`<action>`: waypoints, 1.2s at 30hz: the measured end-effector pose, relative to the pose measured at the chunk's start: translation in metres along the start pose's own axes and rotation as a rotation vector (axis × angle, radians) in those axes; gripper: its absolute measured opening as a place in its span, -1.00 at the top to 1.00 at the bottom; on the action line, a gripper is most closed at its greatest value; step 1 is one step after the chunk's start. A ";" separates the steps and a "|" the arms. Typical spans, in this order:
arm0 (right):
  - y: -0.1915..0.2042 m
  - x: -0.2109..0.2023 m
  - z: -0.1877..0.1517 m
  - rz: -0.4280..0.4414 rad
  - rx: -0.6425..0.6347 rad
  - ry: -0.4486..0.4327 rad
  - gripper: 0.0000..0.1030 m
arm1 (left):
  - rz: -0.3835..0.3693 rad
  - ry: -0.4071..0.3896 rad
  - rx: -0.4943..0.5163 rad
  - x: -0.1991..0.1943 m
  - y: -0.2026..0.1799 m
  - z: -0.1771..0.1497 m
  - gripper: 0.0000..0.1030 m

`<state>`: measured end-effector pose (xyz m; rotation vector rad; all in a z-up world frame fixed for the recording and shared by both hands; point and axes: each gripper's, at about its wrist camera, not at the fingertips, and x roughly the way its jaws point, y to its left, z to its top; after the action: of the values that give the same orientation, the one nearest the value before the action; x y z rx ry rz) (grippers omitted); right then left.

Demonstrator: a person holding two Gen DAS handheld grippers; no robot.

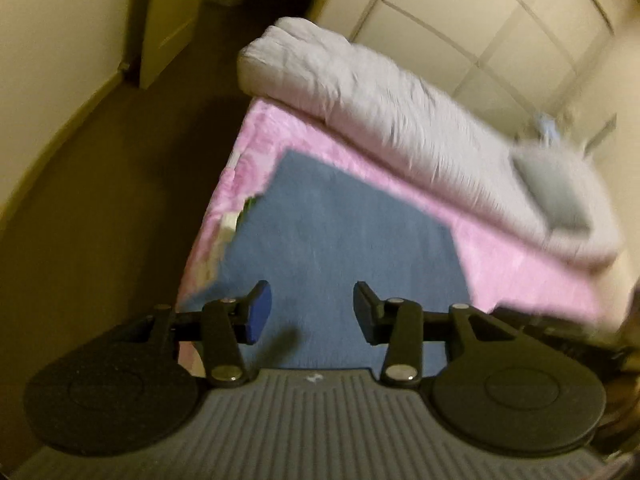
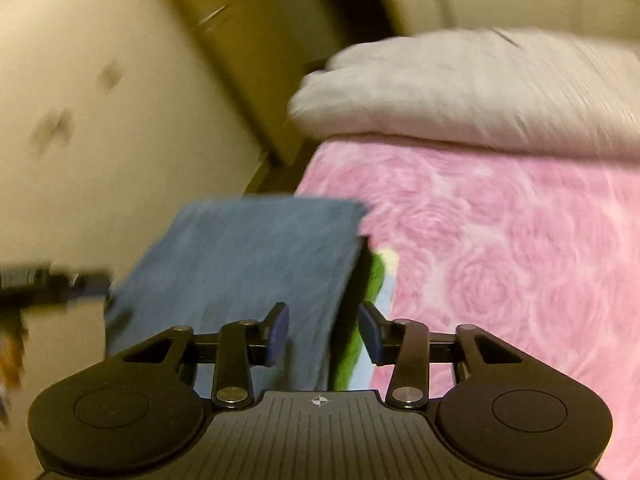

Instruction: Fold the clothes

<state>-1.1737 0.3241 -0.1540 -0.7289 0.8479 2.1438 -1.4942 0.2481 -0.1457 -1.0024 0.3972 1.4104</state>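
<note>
One blue cloth [image 1: 344, 248] lies flat on the pink blanket [image 1: 520, 264] just ahead of the left gripper [image 1: 312, 312], its right edge between the spread, empty jaws of the right gripper [image 2: 324, 332]; the left also gapes empty. A one-layer pinch could drag the cloth askew towards the near bed edge. Beyond: one grey quilt [image 1: 400, 120]
</note>
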 end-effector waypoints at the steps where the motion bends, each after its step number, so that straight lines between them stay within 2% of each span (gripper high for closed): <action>1: 0.012 0.004 -0.004 -0.009 -0.059 0.003 0.20 | 0.025 0.006 0.032 0.005 -0.006 -0.005 0.29; 5: 0.039 0.031 -0.024 -0.113 -0.230 -0.026 0.19 | 0.070 -0.010 -0.009 0.026 0.005 -0.012 0.35; 7: 0.040 0.049 -0.031 -0.141 -0.275 -0.032 0.20 | 0.076 -0.003 0.007 0.038 0.009 -0.015 0.29; 9: 0.036 0.065 -0.037 -0.117 -0.267 -0.013 0.21 | 0.090 0.004 0.012 0.047 0.013 -0.020 0.27; 13: 0.031 0.089 -0.043 -0.098 -0.211 0.034 0.25 | 0.078 -0.001 -0.060 0.053 0.029 -0.023 0.17; 16: 0.027 0.089 -0.032 -0.084 -0.197 0.052 0.25 | 0.083 0.005 -0.082 0.049 0.030 -0.020 0.20; 18: 0.025 0.081 -0.027 -0.085 -0.179 0.054 0.25 | 0.093 -0.012 -0.064 0.036 0.022 -0.019 0.35; 22: 0.027 0.038 -0.031 -0.057 -0.150 0.016 0.25 | 0.086 -0.042 -0.058 0.008 0.008 -0.023 0.35; 26: 0.039 0.017 -0.037 0.009 -0.187 0.040 0.26 | 0.086 -0.018 -0.029 -0.001 -0.003 -0.040 0.36; 32: 0.050 0.036 -0.051 -0.002 -0.251 0.101 0.29 | 0.154 0.013 -0.050 0.024 0.000 -0.056 0.33; 36: 0.055 0.049 -0.058 -0.021 -0.279 0.131 0.27 | 0.175 0.001 -0.077 0.013 -0.008 -0.055 0.34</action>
<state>-1.2310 0.2711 -0.2059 -1.0242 0.6086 2.2401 -1.4665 0.2158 -0.1835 -1.0511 0.4424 1.5926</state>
